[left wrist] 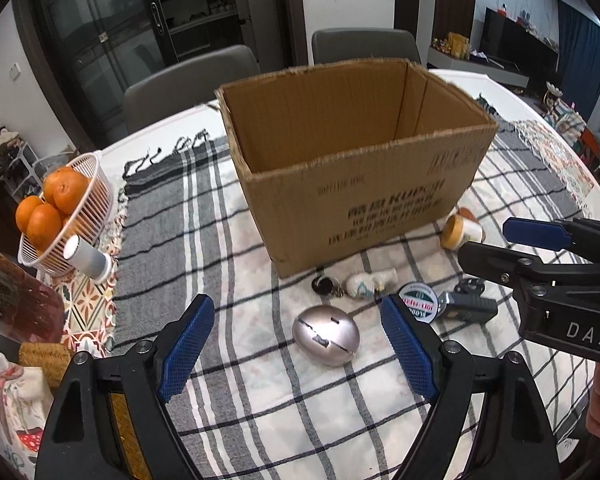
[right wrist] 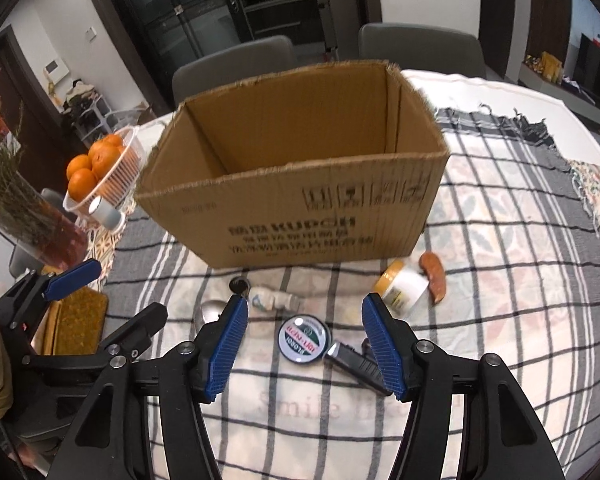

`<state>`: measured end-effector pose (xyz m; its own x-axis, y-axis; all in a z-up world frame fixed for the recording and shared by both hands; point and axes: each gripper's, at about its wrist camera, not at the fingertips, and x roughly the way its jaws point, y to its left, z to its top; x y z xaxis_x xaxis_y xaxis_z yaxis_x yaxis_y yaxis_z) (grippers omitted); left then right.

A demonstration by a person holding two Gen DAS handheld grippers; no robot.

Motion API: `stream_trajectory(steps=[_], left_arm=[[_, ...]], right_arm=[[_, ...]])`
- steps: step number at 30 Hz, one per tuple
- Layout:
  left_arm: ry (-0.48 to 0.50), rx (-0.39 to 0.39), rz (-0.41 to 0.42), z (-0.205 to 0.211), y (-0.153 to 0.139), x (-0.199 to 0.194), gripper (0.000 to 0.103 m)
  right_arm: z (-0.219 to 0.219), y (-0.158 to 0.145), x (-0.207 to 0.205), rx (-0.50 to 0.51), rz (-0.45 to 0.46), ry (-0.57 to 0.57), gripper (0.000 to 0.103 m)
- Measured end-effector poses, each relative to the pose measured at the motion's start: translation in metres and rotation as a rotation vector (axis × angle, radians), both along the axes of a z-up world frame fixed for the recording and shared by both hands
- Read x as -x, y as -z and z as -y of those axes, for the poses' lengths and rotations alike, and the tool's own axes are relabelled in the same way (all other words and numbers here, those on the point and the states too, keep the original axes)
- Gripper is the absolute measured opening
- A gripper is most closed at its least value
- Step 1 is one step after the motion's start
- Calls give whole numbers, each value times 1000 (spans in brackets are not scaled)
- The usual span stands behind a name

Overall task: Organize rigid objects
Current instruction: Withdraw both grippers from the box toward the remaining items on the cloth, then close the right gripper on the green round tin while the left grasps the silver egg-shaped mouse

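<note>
An open cardboard box (left wrist: 360, 200) (right wrist: 300, 216) stands on the checked cloth. In front of it lie a silver egg-shaped object (left wrist: 326, 336), a black key fob (left wrist: 322, 285) with a white figurine (left wrist: 370, 282), a round tin (left wrist: 418, 302) (right wrist: 304, 338), a black tool (left wrist: 470, 306) (right wrist: 356, 362) and a yellow-lidded jar (left wrist: 460, 232) (right wrist: 404, 286). My left gripper (left wrist: 296, 304) hangs open just above the egg. My right gripper (right wrist: 304, 300) is open over the tin, and nothing is pressed between its pads. The right gripper (left wrist: 486, 240) also shows at the right edge of the left wrist view.
A white basket (left wrist: 100, 184) of oranges and a lying grey-white cylinder (left wrist: 88, 258) are at the table's left. A glass vase (left wrist: 16, 300) with dried stems stands nearer. An orange-brown piece (right wrist: 434, 276) lies beside the jar. Two grey chairs (left wrist: 188, 84) stand behind the table.
</note>
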<state>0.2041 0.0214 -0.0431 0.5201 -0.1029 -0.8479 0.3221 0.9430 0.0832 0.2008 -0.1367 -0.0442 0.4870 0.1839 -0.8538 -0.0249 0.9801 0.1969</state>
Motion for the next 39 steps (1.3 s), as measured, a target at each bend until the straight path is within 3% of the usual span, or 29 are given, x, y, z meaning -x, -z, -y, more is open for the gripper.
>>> stream_trajectory(steps=[18, 28, 39], left_arm=[[41, -30, -139, 5, 51, -3, 86], [62, -14, -159, 10, 70, -7, 85], [64, -15, -189, 11, 87, -15, 85]], right_arm=[[-5, 52, -13, -31, -135, -40, 61], [-10, 74, -18, -57, -179, -56, 61], [-18, 90, -26, -20, -196, -58, 61]])
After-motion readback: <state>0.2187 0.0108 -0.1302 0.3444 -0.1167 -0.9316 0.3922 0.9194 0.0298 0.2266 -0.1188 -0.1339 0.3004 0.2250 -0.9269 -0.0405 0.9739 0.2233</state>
